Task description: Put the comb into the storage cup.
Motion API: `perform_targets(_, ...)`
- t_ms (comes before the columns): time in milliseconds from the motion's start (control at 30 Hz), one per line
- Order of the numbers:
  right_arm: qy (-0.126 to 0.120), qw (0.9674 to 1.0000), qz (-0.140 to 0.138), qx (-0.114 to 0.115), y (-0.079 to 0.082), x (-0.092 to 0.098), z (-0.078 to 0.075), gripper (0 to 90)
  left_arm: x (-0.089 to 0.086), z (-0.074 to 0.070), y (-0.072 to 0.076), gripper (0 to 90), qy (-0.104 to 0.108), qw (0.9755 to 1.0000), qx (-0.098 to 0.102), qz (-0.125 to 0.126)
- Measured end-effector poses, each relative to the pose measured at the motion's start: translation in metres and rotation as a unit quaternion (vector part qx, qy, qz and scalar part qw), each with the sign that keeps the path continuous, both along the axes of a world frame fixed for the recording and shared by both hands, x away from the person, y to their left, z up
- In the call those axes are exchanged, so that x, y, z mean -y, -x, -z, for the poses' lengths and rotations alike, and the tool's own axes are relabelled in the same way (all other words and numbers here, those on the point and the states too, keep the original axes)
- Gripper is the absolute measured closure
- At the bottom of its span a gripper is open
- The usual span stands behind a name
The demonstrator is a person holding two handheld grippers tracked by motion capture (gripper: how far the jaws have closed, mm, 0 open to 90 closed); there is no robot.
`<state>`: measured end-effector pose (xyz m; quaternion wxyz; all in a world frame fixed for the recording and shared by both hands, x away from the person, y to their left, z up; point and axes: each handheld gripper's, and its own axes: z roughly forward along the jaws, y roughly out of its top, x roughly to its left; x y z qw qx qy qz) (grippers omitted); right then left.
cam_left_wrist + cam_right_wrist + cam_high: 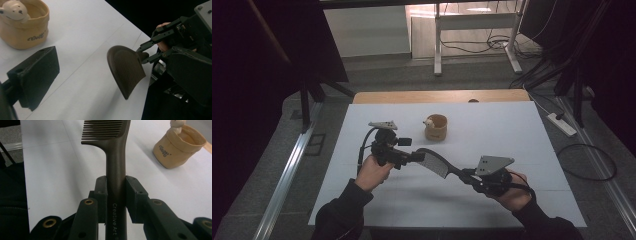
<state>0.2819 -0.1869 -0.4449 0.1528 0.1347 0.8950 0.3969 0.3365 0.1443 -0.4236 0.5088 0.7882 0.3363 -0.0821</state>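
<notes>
White counter (pixel 512 130) below: right tongs (pixel 116 192) clamp the dark brown plastic comb's (pixel 437 164) handle, toothed head pointing ten o'clock toward the gaping left tongs (pixel 414 156).

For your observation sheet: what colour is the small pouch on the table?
The pouch is tan yellow, with dark lettering on its side; clearest in the right gripper view.

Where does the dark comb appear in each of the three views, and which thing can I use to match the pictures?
High view: the comb lies at centre, between the two hands, above the white table.
Left gripper view: right of centre, toothed head facing the camera, handle running right into the right gripper.
Right gripper view: upright at centre, handle clamped between the jaws, teeth at the top.
Shared landmark: the tan pouch with a small white figure inside.
</notes>
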Motion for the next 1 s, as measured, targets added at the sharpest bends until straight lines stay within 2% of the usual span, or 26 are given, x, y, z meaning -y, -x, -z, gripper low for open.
perform_targets(567, -0.010, 0.9997, -0.016, 0.012, 0.0056, -0.0079, -0.0022, 72.8, 0.0093, 0.0038, -0.0012, 0.0, 0.025, 0.9990, -0.025, 0.025)
perform_targets(833, -0.011, 0.9996, -0.020, 0.018, 0.0073, -0.0096, -0.0025, 72.8, 0.0102, 0.0042, -0.0021, 0.8, 0.025, 0.9985, -0.038, 0.030)
perform_targets(900, -0.011, 0.9995, -0.020, 0.020, 0.0076, -0.0097, -0.0025, 72.8, 0.0094, 0.0043, -0.0024, 4.4, 0.024, 0.9984, -0.041, 0.029)
perform_targets(933, -0.010, 0.9995, -0.020, 0.021, 0.0079, -0.0097, -0.0025, 72.8, 0.0085, 0.0045, -0.0027, 12.3, 0.028, 0.9981, -0.046, 0.030)
perform_targets(1000, -0.010, 0.9995, -0.020, 0.021, 0.0079, -0.0096, -0.0025, 72.8, 0.0065, 0.0053, -0.0032, 15.7, 0.037, 0.9972, -0.054, 0.036)
